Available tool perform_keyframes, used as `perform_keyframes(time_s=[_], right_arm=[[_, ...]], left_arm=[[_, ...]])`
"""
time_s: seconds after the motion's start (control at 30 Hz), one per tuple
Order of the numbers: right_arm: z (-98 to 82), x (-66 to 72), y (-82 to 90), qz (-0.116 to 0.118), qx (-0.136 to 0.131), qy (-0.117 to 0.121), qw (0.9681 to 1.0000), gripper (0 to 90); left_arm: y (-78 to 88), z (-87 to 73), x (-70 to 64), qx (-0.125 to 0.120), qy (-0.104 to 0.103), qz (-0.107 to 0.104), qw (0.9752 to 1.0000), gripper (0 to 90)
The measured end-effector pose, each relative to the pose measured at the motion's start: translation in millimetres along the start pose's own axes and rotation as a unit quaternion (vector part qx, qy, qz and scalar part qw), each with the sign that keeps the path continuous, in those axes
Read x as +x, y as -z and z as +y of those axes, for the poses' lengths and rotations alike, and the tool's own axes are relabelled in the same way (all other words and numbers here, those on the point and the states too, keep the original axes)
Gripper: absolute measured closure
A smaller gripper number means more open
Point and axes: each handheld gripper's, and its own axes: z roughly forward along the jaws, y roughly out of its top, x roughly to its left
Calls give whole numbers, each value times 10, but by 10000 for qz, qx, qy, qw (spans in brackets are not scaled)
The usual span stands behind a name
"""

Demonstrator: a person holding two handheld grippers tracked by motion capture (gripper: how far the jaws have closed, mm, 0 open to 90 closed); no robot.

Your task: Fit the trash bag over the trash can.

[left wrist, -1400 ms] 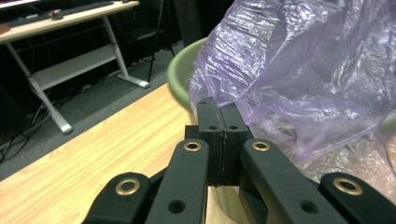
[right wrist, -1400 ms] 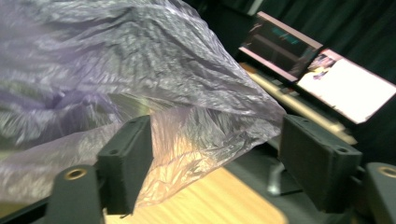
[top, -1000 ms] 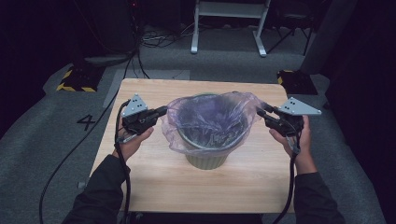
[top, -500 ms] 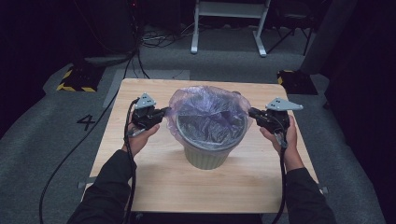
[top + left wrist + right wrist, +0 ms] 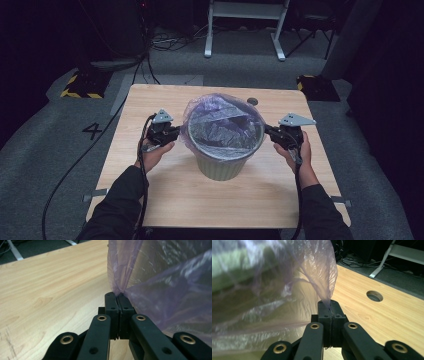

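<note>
One thin purple bag [image 5: 223, 125] sits inside a pale green bin [image 5: 220, 167], and its edge is folded out over the bin's round rim. The bin stands upright near the middle of a light wooden table [image 5: 150, 195]. The bag looks crinkly and see-through.

Two grippers hold the bag, one on each side of the bin. The left gripper [image 5: 177, 134] is just beside the bin's left side. In the left gripper view, its two black jaws are pressed tight together, and a bit of the purple bag [image 5: 160, 290] is pinched between their tips. The right gripper [image 5: 268, 132] is just beside the bin's right side. Its jaws have just been closing, and in the right gripper view they are squeezed together with a fold of the bag [image 5: 322, 282] caught between them.

A person's left hand [image 5: 152, 152] and right hand [image 5: 295, 150] hold the grippers from below, with dark sleeves coming in from the bottom. Black cables trail away from both grippers.

Behind the bin, the table has a small round hole [image 5: 253, 101] in it. Around the table is grey floor [image 5: 55, 165], with a painted number four [image 5: 93, 131] on the left. Farther back stands a white metal frame [image 5: 245, 25].
</note>
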Motion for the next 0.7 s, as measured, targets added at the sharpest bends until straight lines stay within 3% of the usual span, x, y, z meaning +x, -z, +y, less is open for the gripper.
perform_keyframes(time_s=[0.1, 0.27, 0.37, 0.5, 0.6, 0.7], right_arm=[[-82, 11, 0, 115, 36, -49, 9999, 900], [-183, 81, 57, 89, -68, 47, 9999, 900], [-215, 92, 105, 78, -199, 54, 9998, 877], [-208, 97, 206, -4, -353, 134, 9993, 785], [-185, 123, 298, -71, -480, 239, 9985, 718], [-168, 135, 336, -139, -454, 288, 9985, 641]], left_arm=[[24, -75, 18, -8, 19, -2, 10000, 871], [125, -170, 6, -135, 29, 86, 9999, 822], [235, -208, -23, -322, 18, 283, 9991, 656], [436, -220, -71, -660, -56, 418, 9969, 502], [603, -223, -124, -836, -182, 314, 9958, 341], [709, -228, -191, -946, -373, 142, 9947, 285]])
